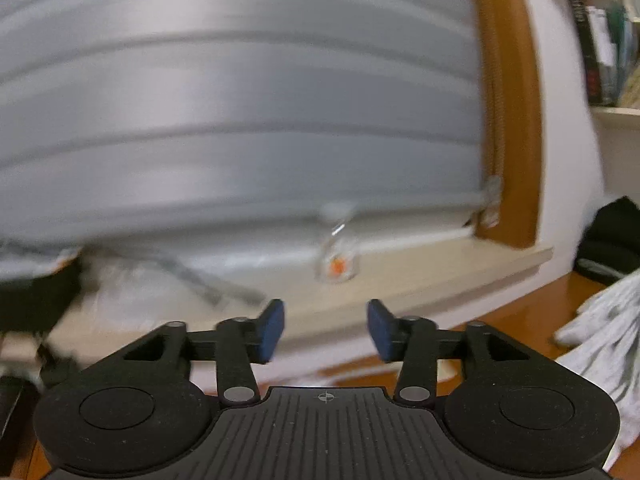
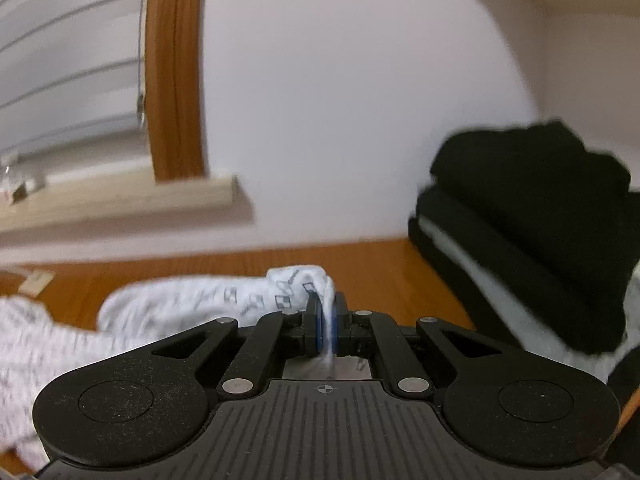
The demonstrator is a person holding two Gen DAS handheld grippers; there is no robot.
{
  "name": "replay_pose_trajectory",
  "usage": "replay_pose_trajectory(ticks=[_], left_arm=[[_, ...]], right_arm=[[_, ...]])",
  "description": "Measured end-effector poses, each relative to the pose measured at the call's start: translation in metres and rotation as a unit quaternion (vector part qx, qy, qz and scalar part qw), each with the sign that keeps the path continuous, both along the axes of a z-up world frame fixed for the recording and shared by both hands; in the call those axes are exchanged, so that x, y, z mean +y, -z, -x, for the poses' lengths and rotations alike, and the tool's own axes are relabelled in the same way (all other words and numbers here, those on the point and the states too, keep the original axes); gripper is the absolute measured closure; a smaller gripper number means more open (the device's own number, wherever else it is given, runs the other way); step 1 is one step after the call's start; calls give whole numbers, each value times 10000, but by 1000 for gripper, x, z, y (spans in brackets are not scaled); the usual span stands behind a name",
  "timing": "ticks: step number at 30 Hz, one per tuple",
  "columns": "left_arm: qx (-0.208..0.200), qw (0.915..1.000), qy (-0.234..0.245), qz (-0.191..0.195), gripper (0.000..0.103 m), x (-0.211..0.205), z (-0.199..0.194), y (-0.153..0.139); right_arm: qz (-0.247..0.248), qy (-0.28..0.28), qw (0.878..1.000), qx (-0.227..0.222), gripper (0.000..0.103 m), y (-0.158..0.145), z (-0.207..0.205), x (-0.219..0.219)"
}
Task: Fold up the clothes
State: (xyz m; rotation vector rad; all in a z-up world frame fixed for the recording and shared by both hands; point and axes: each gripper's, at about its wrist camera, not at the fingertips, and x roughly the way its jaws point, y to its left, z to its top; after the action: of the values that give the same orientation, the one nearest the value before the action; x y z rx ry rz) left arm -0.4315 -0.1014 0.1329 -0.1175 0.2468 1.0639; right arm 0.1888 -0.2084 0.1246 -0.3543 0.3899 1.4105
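The white printed cloth (image 2: 188, 312) is pinched tight in the right gripper (image 2: 327, 322); the left gripper (image 1: 326, 330) is held apart and empty, so a far corner should be grabbed and the cloth pulled flat.

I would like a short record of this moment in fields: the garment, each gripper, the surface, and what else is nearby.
garment: white printed garment, lying crumpled on the table, one fold pinched
right gripper: jaws shut on a fold of the white printed garment
left gripper: jaws open, nothing between them, facing the window sill
surface: wooden table
nearby: stack of folded dark clothes at the right of the table; grey blinds on the window
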Motion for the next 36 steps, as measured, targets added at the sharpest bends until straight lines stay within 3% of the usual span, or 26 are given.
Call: replay_pose_trajectory(ticks=[4, 8, 11, 14, 17, 21, 27, 28, 29, 30, 32, 36], left_arm=[[-75, 9966, 802, 146, 50, -4, -51, -10], [304, 9854, 1633, 369, 49, -5, -140, -1], [748, 9645, 2452, 633, 49, -8, -222, 19], [1166, 9372, 3126, 1015, 49, -11, -292, 46], [1390, 9191, 3419, 1382, 49, -7, -334, 70], [1429, 9000, 3722, 1764, 49, 0, -361, 89], [1731, 8813, 3956, 1921, 51, -1, -384, 110], [1779, 8791, 3975, 1935, 55, 0, -387, 113], [1804, 8778, 3986, 1951, 73, 1, -388, 116], [1789, 8771, 4007, 1954, 97, 2, -388, 118], [1639, 8866, 3950, 1763, 101, 3, -383, 112], [1062, 9207, 3530, 1285, 101, 16, -361, 80]], right_arm=[[101, -107, 9998, 106, 97, 16, -7, -17], [-281, 284, 9990, 198, 97, 10, -15, -37], [55, 165, 9991, 398, 95, 15, -20, -34], [103, 145, 9998, -6, 83, 14, -11, -31], [-15, -125, 9998, -136, 69, 1, 2, -23], [252, -944, 9946, -357, 57, -1, 31, 12], [1133, -1598, 9746, -1087, 60, 27, 61, 53], [1158, -1564, 9758, -999, 73, 27, 55, 55], [1184, -1531, 9769, -911, 85, 28, 50, 56], [1106, -1432, 9798, -847, 99, 25, 44, 55], [632, -1030, 9897, -768, 100, 10, 27, 45], [-130, -127, 9971, -733, 101, -30, -11, 15]])
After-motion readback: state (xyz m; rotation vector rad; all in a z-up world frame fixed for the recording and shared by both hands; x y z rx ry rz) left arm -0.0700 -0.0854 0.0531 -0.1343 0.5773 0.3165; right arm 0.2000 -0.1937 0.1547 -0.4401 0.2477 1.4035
